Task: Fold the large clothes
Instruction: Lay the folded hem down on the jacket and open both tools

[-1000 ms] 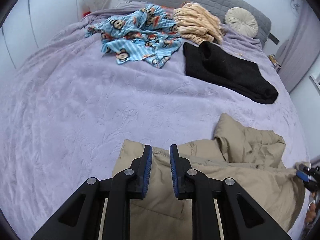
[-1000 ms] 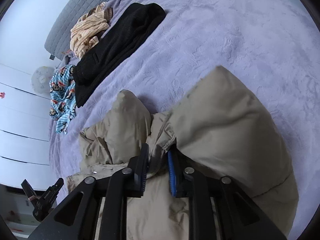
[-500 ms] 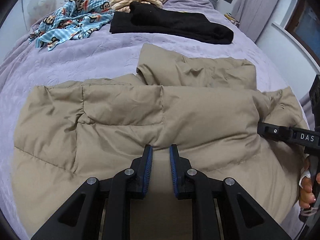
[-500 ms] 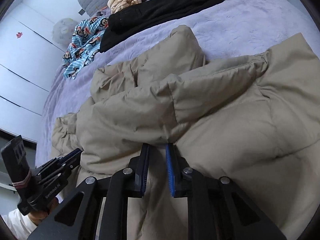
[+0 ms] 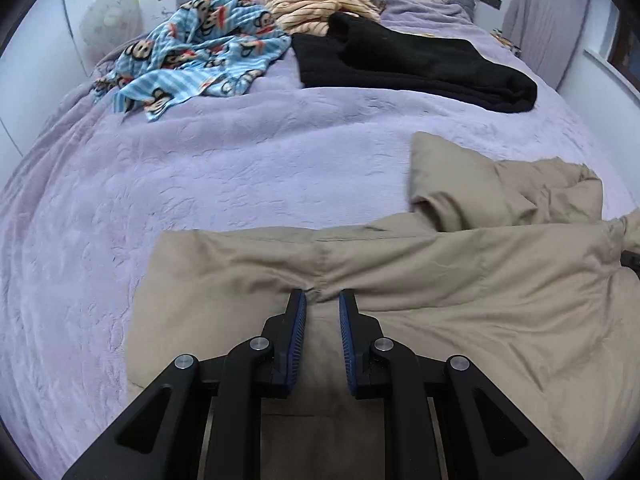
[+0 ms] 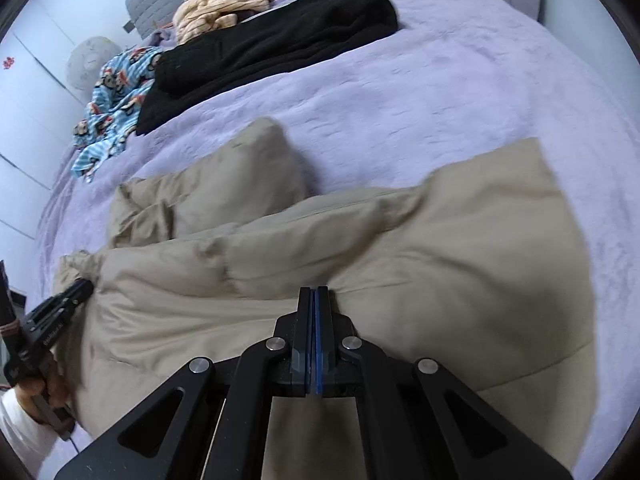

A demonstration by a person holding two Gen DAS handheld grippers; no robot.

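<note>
The tan puffer jacket [image 5: 420, 292] is lying bunched across the near edge of the purple bed [image 5: 240, 168], one puffy part sticking up behind. A moment ago it was hanging spread between both grippers; now it is coming down doubled over. The right gripper [image 6: 315, 292] is pinching its fold, fingers having just closed tight together. The left gripper [image 5: 322, 300] is gripping a fabric ridge, fingers slightly apart. Likely the first fold is landing. Beyond are lying a black garment [image 5: 400, 68] and blue monkey-print cloth [image 5: 192, 56].
</note>
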